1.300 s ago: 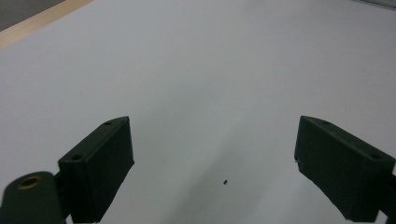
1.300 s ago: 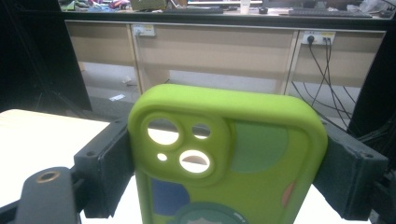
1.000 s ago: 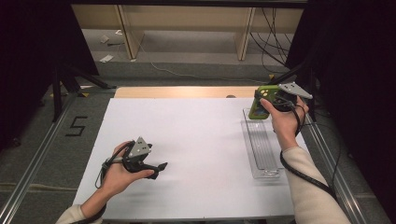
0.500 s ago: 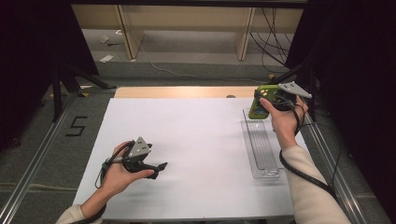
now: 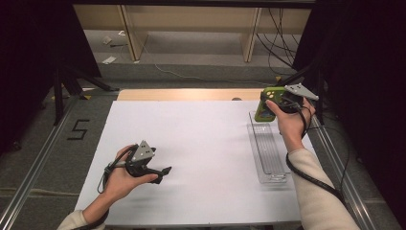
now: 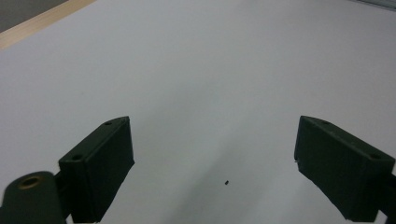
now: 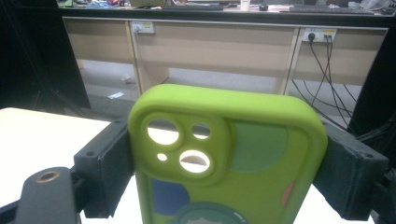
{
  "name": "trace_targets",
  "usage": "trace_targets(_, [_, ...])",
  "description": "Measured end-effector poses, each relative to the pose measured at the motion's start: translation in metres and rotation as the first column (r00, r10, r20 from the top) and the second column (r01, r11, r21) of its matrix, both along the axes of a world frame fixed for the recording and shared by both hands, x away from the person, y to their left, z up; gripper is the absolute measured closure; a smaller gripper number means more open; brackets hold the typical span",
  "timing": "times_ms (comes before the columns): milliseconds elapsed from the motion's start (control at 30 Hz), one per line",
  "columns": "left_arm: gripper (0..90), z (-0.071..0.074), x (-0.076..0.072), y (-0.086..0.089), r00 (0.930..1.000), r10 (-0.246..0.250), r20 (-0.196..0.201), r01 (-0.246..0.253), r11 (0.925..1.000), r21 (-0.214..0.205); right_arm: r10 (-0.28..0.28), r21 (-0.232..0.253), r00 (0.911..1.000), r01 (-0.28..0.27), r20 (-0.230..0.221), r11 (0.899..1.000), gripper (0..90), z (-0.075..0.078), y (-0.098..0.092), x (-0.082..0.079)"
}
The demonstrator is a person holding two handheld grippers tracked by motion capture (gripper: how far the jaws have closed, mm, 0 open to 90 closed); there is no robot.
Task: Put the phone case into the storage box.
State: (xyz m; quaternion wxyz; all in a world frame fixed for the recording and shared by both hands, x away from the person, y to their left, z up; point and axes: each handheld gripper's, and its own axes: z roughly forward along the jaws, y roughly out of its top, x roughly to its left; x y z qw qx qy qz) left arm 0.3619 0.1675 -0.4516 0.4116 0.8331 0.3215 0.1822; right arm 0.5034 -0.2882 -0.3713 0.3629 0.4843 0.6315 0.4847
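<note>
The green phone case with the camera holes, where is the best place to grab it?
Grip the soft green phone case across its two long side edges, below the camera holes, coming from its lower end. Those edges run straight and parallel, so flat pads sit square. The right gripper holds it just so, one jaw on each side.

Black tongs (image 5: pixel 165 171), grey plates, cream sleeves (image 5: pixel 318 201)

Bare white tabletop (image 5: pixel 206 143) mid-table, clear tray (image 5: pixel 268 153) along right edge
</note>
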Motion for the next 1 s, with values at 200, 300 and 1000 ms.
trace_targets(200, [11.3, 0.0003, -0.0001, 0.0000, 1.0000, 0.000, -0.001, 0.000, 1.0000, -0.001, 0.001, -0.006, 1.0000, -0.001, -0.002, 1.000, 16.6, -0.0013, 0.0010, 0.0018])
trace_targets(300, [11.3, 0.0002, -0.0001, -0.0001, 1.0000, 0.000, -0.001, 0.000, 1.0000, -0.001, 0.000, -0.007, 1.0000, -0.001, -0.004, 1.000, 16.6, -0.0021, 0.0012, 0.0030])
trace_targets(1000, [11.2, 0.0002, 0.0001, -0.0002, 1.0000, -0.001, -0.001, 0.001, 1.0000, -0.001, -0.004, -0.015, 0.9998, 0.004, -0.019, 1.000, 16.6, -0.0086, 0.0022, 0.0096])
